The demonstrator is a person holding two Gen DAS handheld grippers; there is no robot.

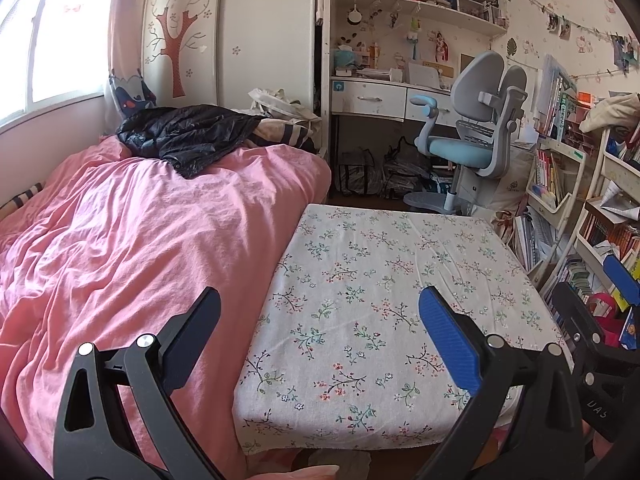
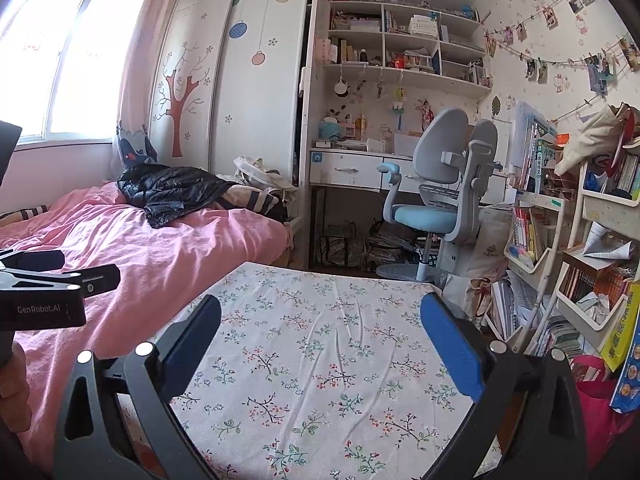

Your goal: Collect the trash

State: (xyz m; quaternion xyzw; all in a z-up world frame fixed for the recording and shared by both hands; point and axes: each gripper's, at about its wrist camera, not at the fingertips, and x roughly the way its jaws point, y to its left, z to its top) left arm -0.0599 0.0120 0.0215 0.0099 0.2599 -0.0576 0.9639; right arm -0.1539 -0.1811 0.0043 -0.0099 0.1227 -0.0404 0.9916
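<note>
My left gripper [image 1: 320, 312] is open and empty, held over the near edge of a small table with a floral cloth [image 1: 380, 280], next to the pink bed. My right gripper [image 2: 320, 320] is open and empty over the same floral table [image 2: 320, 360]. The right gripper also shows at the right edge of the left wrist view [image 1: 600, 320], and the left gripper's body at the left edge of the right wrist view [image 2: 48, 296]. No trash item shows on the table top. A black plastic bag [image 1: 184, 136] lies crumpled on the far end of the bed, also in the right wrist view [image 2: 168, 192].
A pink bed [image 1: 120, 248] fills the left. A grey and blue desk chair [image 1: 468, 136] stands before a white desk [image 1: 376, 96] at the back. Crowded bookshelves [image 2: 560, 264] line the right wall. Bags [image 1: 368, 172] sit under the desk.
</note>
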